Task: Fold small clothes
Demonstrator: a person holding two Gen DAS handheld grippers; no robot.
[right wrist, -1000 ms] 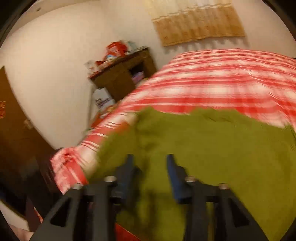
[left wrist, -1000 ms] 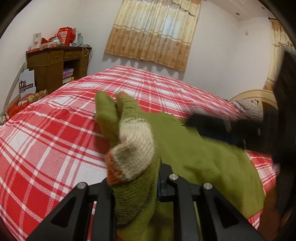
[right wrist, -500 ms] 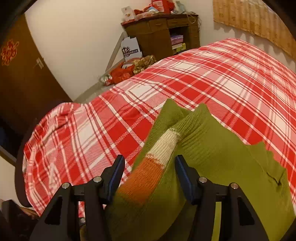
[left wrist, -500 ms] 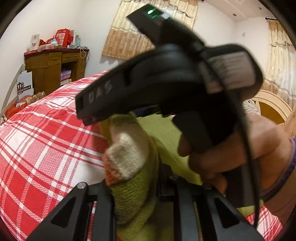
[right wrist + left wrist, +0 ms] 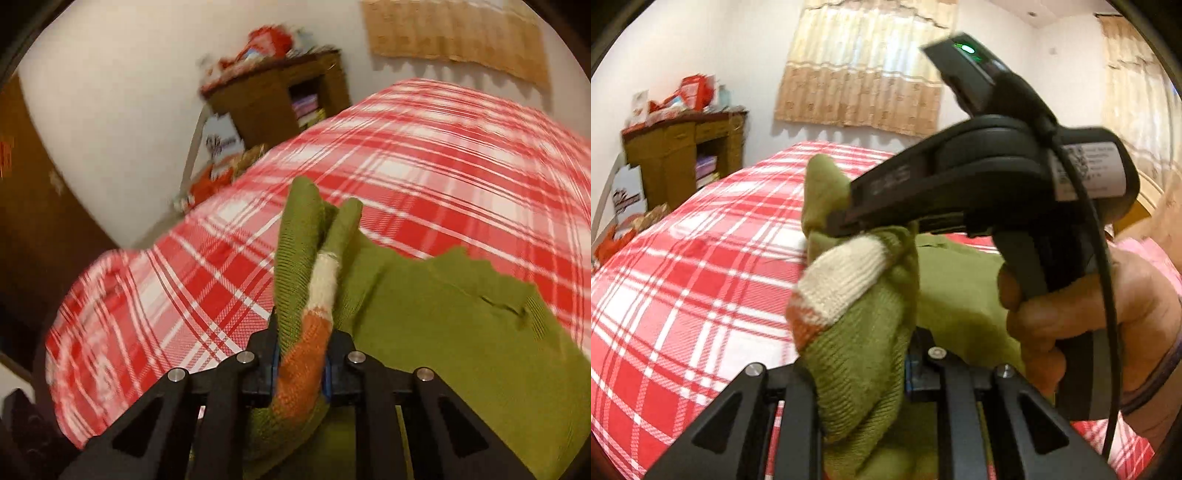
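Note:
A small green knit sweater (image 5: 461, 332) with a white and orange striped cuff (image 5: 314, 332) lies partly on the red plaid bed. My left gripper (image 5: 864, 373) is shut on a bunched sleeve of the sweater (image 5: 860, 354), its white and orange band (image 5: 838, 284) above the jaws. My right gripper (image 5: 301, 363) is shut on the same cuff end. In the left wrist view the right gripper (image 5: 846, 221) reaches across, its tips pinching the green fabric.
The red and white plaid bed (image 5: 701, 277) spreads to the left and behind. A wooden cabinet (image 5: 683, 155) with clutter on top stands by the wall, with boxes and bags on the floor beside it. Curtains (image 5: 864, 74) hang behind.
My right gripper has closed from open onto the striped cuff. In the left wrist view it has drawn back to the right. The left gripper keeps its hold on the sleeve.

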